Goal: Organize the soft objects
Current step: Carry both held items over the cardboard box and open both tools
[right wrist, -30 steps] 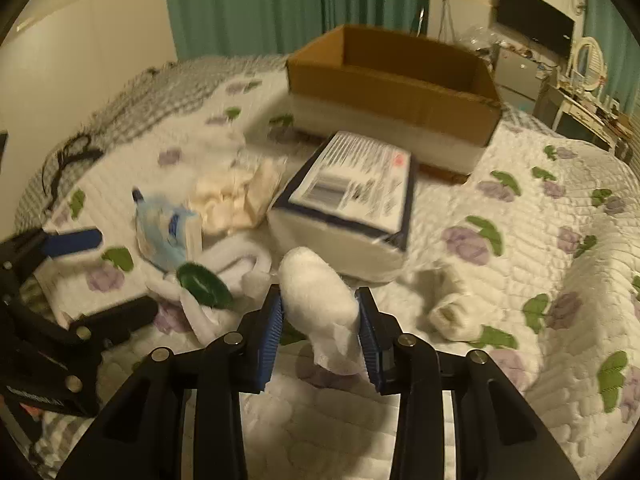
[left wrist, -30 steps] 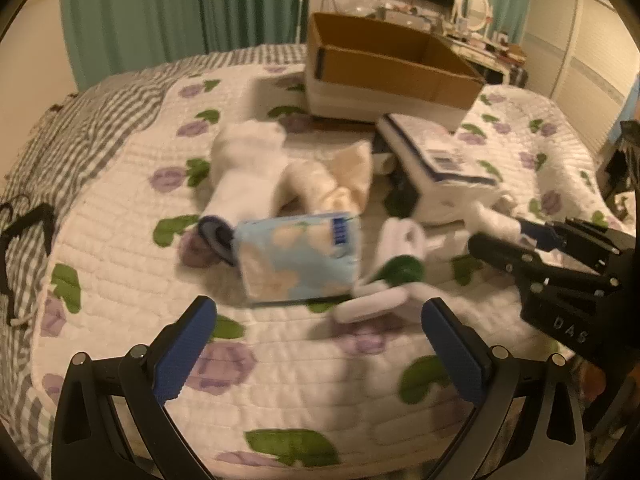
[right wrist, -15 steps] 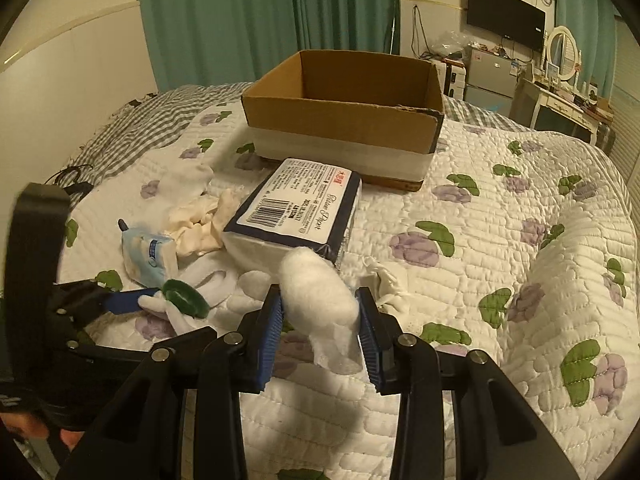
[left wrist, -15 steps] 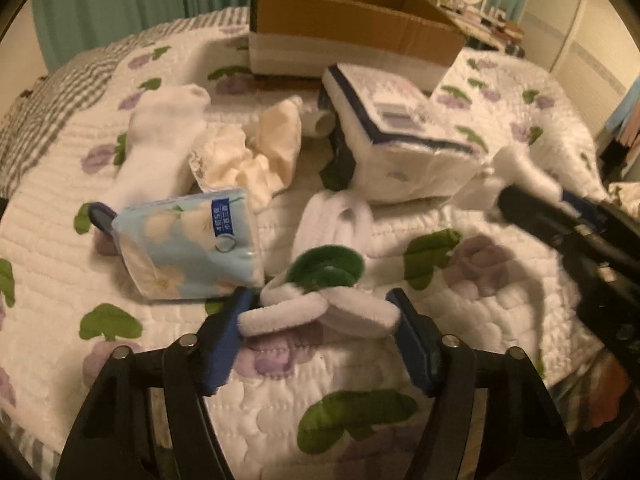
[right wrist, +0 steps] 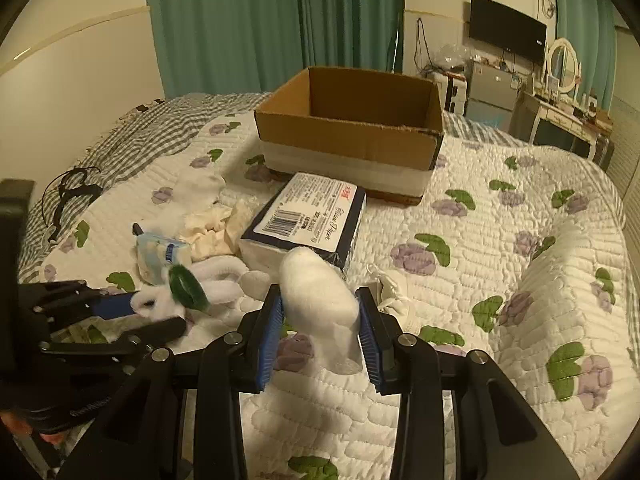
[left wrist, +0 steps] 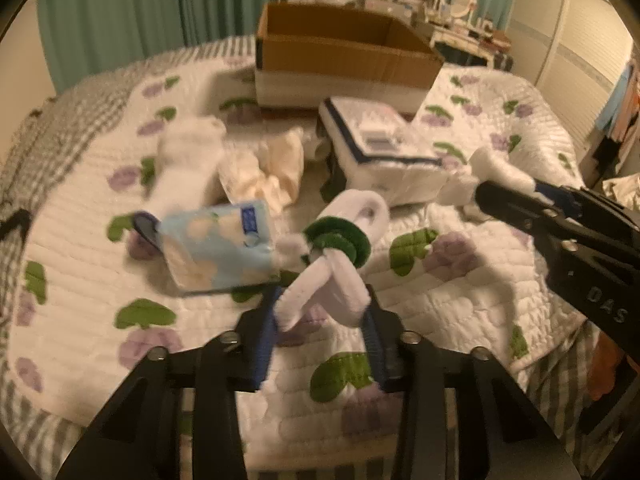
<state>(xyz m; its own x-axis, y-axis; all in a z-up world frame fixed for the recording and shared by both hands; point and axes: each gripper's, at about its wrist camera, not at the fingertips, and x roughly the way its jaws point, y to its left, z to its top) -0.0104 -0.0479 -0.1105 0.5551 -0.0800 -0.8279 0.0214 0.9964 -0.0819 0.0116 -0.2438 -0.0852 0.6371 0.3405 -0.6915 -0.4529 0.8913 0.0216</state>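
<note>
The left gripper (left wrist: 322,320) has its blue pads squeezed tight on the fluffy white soft toy w/ a dark green ring (left wrist: 332,264). The toy's white legs sit between the pads & its green ring part sticks up past them. The right gripper (right wrist: 320,324) is clamped on a rolled white sock (right wrist: 320,300), which pokes up & fwd from between the pads.

Just past the toy lies a light blue tissue pack w/ pale spots (left wrist: 218,250), touching it on the left. Behind that are a white fuzzy sock (left wrist: 188,160) & some crumpled cream cloth (left wrist: 268,174). Near those is a flat white pack w/ a navy edge & a barcode label (right wrist: 308,220). Further back, an open brown cardboard box (right wrist: 352,132) sits on the white quilt w/ purple flowers & green leaves (right wrist: 500,240). A small white bundle (right wrist: 394,292) lies on the quilt just right of the right gripper.
</note>
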